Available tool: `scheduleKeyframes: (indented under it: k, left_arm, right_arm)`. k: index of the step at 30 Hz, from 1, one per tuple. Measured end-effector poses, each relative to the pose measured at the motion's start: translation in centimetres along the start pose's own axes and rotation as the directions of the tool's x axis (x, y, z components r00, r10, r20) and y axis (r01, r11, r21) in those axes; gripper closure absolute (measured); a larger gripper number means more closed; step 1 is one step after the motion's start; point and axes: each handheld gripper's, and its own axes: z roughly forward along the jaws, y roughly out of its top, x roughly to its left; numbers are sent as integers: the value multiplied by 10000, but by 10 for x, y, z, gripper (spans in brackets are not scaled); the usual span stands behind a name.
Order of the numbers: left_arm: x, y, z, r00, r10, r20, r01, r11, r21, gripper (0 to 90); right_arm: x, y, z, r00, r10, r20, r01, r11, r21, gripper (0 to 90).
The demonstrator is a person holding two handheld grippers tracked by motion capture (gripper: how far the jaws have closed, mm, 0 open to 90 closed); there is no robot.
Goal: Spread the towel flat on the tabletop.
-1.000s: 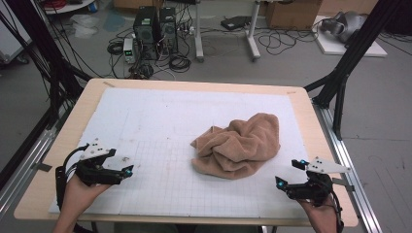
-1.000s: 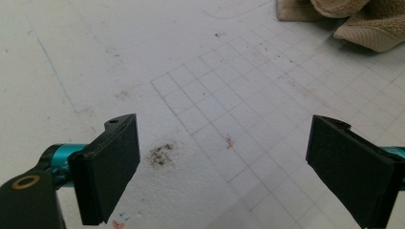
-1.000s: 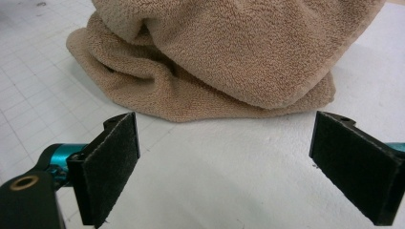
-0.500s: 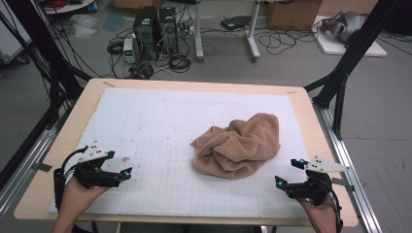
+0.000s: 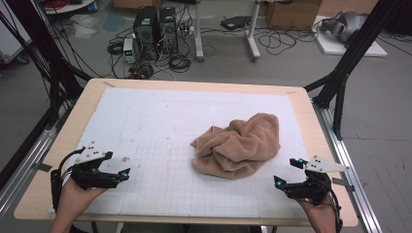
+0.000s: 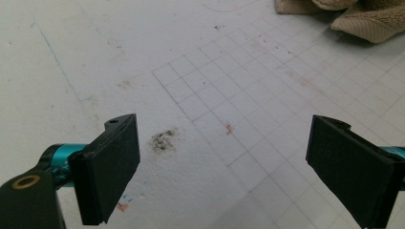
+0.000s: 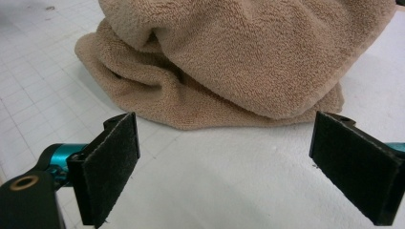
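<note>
A crumpled tan towel (image 5: 240,144) lies right of centre on the white gridded mat (image 5: 160,126). My right gripper (image 5: 285,172) hovers near the front right corner, open, with the towel (image 7: 229,57) a short way ahead of its wide-spread jaws and nothing between them. Near the front left, my left gripper (image 5: 121,174) is open over bare mat; its view catches a towel edge (image 6: 353,16) far off at the upper right. A dark smudge (image 6: 164,139) marks the mat just ahead of its left jaw.
The mat covers a wooden table (image 5: 311,114) framed by black struts (image 5: 350,58). Beyond the far edge, the floor holds computer towers (image 5: 155,26), tangled cables and boxes. Metal rails (image 5: 350,165) run along both table sides.
Both grippers have barely shifted: the left one drifted slightly toward the front, the right one edged a little left. The towel has not moved.
</note>
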Motion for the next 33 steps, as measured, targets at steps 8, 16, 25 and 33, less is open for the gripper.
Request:
scheduleKeyframes:
  k: [8, 16, 25, 33]
  left_arm:
    - [0, 1, 1, 10000, -11, 38, 11, 10000, -22, 116]
    - [-2, 2, 2, 10000, 30, 89, -30, 10000, -30, 116]
    - [-1, 3, 2, 9999, 73, 84, -73, 10000, -32, 117]
    - [-1, 3, 3, 9999, 58, 142, -58, 10000, -14, 117]
  right_arm:
    - [1, 14, 0, 9998, -212, -67, 212, 9998, 36, 90]
    - [1, 34, 4, 9983, -548, -188, 549, 9985, 66, 90]
    - [1, 64, 22, 9939, -956, -544, 967, 9952, 180, 90]
    - [5, 81, 51, 9875, -1154, -1072, 1202, 9919, 402, 90]
